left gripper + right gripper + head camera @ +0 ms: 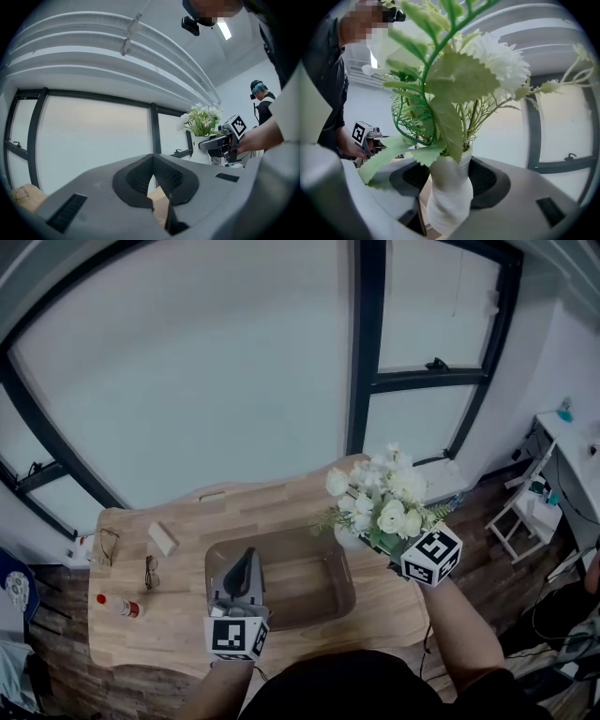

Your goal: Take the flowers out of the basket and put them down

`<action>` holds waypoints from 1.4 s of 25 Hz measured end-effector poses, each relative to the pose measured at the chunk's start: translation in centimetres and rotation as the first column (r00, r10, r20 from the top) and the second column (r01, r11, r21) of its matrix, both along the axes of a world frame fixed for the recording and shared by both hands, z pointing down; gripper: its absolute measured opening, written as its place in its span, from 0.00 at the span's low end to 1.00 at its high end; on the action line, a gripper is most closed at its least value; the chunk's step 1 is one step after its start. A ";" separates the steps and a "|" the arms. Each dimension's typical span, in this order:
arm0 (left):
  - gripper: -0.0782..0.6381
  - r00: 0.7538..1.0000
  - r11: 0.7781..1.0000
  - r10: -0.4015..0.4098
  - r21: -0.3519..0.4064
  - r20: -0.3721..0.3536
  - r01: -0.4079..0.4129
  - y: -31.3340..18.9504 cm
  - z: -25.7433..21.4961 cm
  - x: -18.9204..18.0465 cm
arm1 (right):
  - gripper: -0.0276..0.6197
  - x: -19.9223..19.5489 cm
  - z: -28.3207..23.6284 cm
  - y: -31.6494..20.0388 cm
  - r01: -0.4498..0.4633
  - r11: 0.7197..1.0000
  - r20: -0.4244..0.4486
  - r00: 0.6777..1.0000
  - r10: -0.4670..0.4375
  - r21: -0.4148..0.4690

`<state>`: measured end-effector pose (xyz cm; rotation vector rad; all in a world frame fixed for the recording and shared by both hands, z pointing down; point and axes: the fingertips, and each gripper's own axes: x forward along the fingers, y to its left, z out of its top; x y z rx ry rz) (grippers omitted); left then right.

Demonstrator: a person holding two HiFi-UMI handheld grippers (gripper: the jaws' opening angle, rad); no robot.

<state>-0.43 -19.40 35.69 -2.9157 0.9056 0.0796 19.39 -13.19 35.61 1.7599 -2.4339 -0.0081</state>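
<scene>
My right gripper (446, 185) is clamped on the white wrapped stem (449, 206) of the flowers (384, 501), the wrap squeezed between both pads. The white blooms and green leaves stand upright above the jaws. From the head view the bunch is held up in the air, out of the basket (314, 601) and over its far right corner. My left gripper (247, 563) sits over the basket's left half with its jaws together and nothing between them; I cannot tell whether it touches the basket. The brown see-through basket rests in the middle of the wooden table (178, 634). To its left lie 1 pair of glasses (150, 572), a small pale block (163, 538) and a red-capped bottle (119, 606).
</scene>
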 end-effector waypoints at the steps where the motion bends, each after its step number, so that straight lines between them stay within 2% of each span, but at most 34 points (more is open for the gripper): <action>1: 0.12 1.000 1.000 0.006 0.001 0.000 -0.006 0.0 -0.1 0.3 | 0.46 0.5 0.0 0.2 -0.010 1.000 0.000 1.000 0.010 -0.001; 18: 0.12 0.997 0.997 0.077 -0.005 0.006 -0.077 1.0 -0.1 5.2 | 0.46 5.8 3.1 4.4 -0.135 0.989 -0.004 0.991 0.135 -0.055; 31: 0.12 0.994 0.995 0.103 -0.012 0.039 -0.103 1.3 1.1 7.6 | 0.46 7.5 7.9 6.4 -0.183 0.976 0.022 0.982 0.187 -0.115; 35: 0.12 0.993 0.995 0.098 -0.014 0.069 -0.097 1.5 2.1 7.6 | 0.46 7.4 9.7 6.6 -0.185 0.974 0.023 0.982 0.190 -0.127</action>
